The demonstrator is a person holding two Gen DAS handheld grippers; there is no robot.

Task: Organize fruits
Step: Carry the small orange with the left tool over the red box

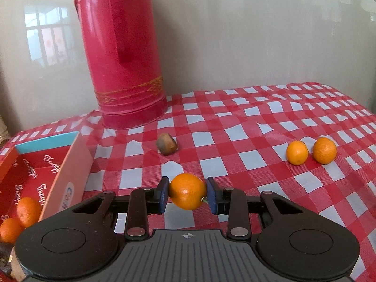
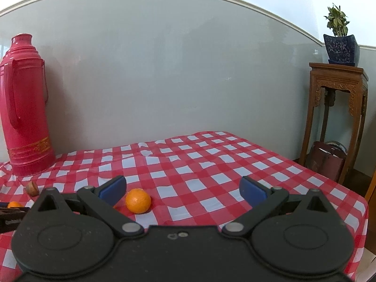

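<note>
My left gripper is shut on a small orange, its blue pads pressing both sides, just above the checked cloth. Two more oranges lie side by side to the right. At the left stands an open red cardboard box with two oranges in its near corner. In the right wrist view my right gripper is open with nothing between its fingers, and one orange lies on the cloth near its left finger. The held orange shows at the far left.
A tall red thermos stands at the back left of the table by the wall. A brownish dried fruit or nut lies in front of it. Beyond the table's right edge stand a carved wooden stand and a potted plant.
</note>
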